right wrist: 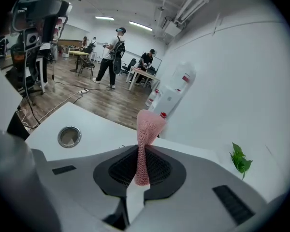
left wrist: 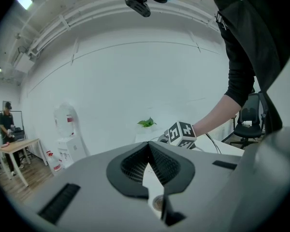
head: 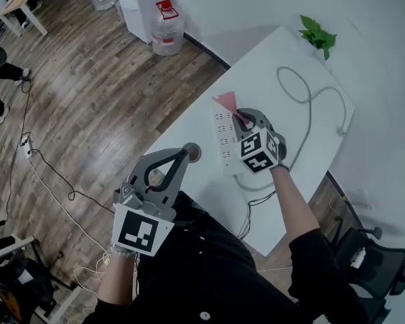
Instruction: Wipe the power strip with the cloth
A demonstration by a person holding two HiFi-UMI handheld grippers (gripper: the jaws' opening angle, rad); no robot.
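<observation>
Right gripper (head: 241, 119) at frame centre pinches the pink cloth (head: 224, 101) by a thin fold above the power strip (head: 222, 142), so wiping pressure may pull it free. Left gripper (head: 187, 152) is closed on nothing, so the unheld strip may slide.

White table (head: 270, 66), bare top, set at an angle over wood floor (head: 88, 79). White power strip (head: 223, 140) lies flat approx mid-table, long axis near-to-far. Grey cable (head: 309, 113) loops over the far-right part, then runs back toward the strip's near end. Green plant (head: 317, 36) at far corner. Round metal grommet (right wrist: 69, 136) set in the top at left edge. On the floor: water bottle (head: 167, 29) far left & loose wires.
</observation>
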